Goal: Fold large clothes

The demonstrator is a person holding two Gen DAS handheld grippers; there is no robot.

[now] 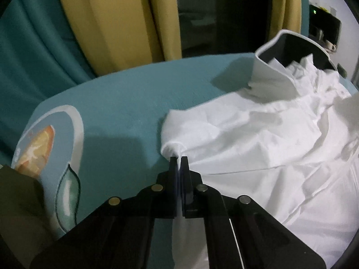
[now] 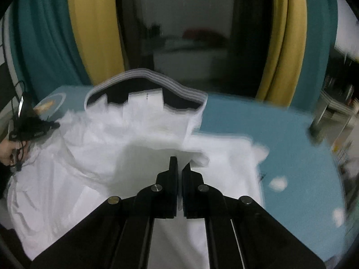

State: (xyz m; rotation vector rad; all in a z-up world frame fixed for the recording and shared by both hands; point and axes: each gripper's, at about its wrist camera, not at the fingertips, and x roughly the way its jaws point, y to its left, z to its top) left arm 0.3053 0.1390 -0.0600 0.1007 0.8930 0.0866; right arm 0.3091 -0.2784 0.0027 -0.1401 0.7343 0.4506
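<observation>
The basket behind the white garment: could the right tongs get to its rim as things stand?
Probably yes. The basket stands straight ahead of the right tongs, with only the low white garment between; but the tongs are shut on the garment.

Both tilt downward: left gripper [image 1: 178, 159] pinched closed, right gripper [image 2: 179, 164] closed too.
</observation>
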